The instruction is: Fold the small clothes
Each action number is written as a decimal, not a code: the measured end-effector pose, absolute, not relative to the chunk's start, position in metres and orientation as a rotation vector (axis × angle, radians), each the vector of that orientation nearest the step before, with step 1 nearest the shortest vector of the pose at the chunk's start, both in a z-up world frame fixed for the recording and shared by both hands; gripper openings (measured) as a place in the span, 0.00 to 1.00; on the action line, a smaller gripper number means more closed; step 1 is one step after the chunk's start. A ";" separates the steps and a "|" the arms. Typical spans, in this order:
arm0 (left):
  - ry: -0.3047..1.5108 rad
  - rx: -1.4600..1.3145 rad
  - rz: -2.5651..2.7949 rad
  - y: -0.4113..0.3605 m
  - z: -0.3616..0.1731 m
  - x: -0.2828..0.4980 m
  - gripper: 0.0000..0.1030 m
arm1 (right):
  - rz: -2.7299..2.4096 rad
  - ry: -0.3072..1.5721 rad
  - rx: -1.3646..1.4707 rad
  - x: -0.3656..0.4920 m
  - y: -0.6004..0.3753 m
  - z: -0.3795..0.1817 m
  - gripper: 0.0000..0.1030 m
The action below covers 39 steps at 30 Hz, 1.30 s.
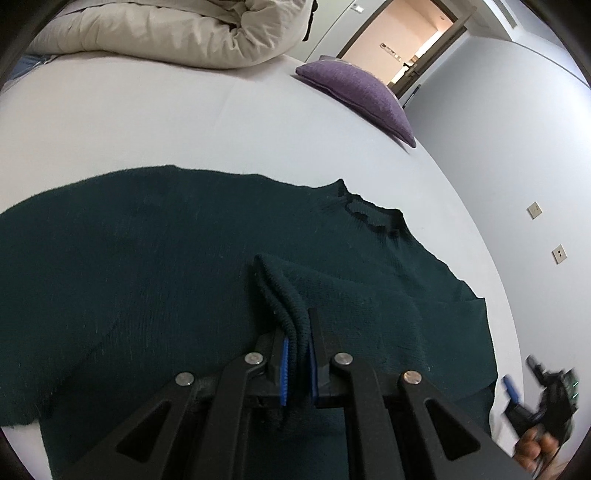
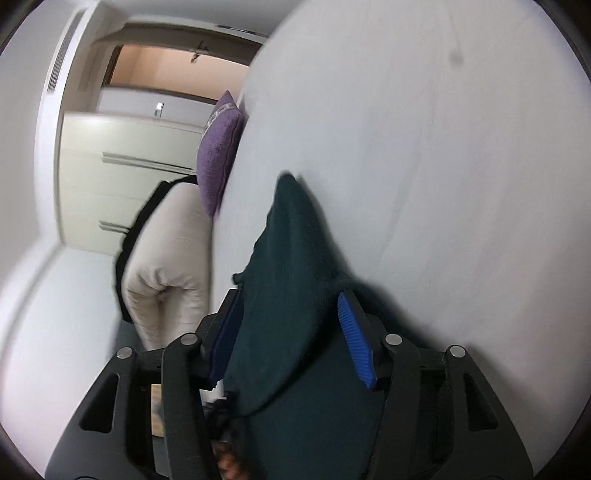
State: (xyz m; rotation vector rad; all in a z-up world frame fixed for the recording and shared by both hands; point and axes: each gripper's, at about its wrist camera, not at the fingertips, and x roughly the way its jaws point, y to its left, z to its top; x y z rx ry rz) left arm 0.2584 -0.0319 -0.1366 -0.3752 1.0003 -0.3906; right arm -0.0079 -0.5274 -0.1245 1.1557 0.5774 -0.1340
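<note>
A dark green knit sweater (image 1: 155, 258) lies spread on the white bed (image 1: 147, 122), collar toward the right. My left gripper (image 1: 297, 363) is shut on a folded cuff of the sweater, held just above the sweater's body. In the right wrist view, which is blurred, my right gripper (image 2: 291, 343) has its blue pads (image 2: 356, 343) wide apart with a part of the green sweater (image 2: 295, 258) between them; the fabric does not look pinched. The right gripper also shows at the lower right of the left wrist view (image 1: 543, 398), beside the sweater's edge.
A purple cushion (image 1: 364, 98) lies at the far right edge of the bed. A rolled beige duvet (image 1: 177, 33) lies across the bed's far end. A wall with sockets (image 1: 533, 210) runs along the right. An open doorway (image 1: 417, 44) is beyond.
</note>
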 end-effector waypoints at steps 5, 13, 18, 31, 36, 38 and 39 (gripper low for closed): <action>0.997 -0.375 -0.394 -0.035 -0.139 0.261 0.09 | -0.164 0.711 0.830 0.055 -0.535 -0.094 0.51; 0.972 -0.345 -0.414 -0.034 -0.141 0.257 0.10 | -0.241 0.923 0.490 0.141 -0.532 -0.120 0.16; 0.945 -0.326 -0.411 -0.034 -0.141 0.254 0.12 | -0.287 0.894 0.432 0.140 -0.535 -0.116 0.05; 0.921 -0.356 -0.433 -0.035 -0.150 0.256 0.15 | -0.287 0.747 0.551 0.097 -0.546 -0.093 0.11; 0.915 -0.354 -0.456 -0.039 -0.149 0.256 0.27 | -0.189 0.796 0.476 0.083 -0.507 -0.094 0.11; 0.923 -0.371 -0.471 -0.039 -0.146 0.255 0.37 | -0.190 0.922 0.427 0.095 -0.501 -0.133 0.13; 0.927 -0.379 -0.469 -0.037 -0.142 0.253 0.50 | -0.172 0.871 0.418 0.090 -0.502 -0.130 0.13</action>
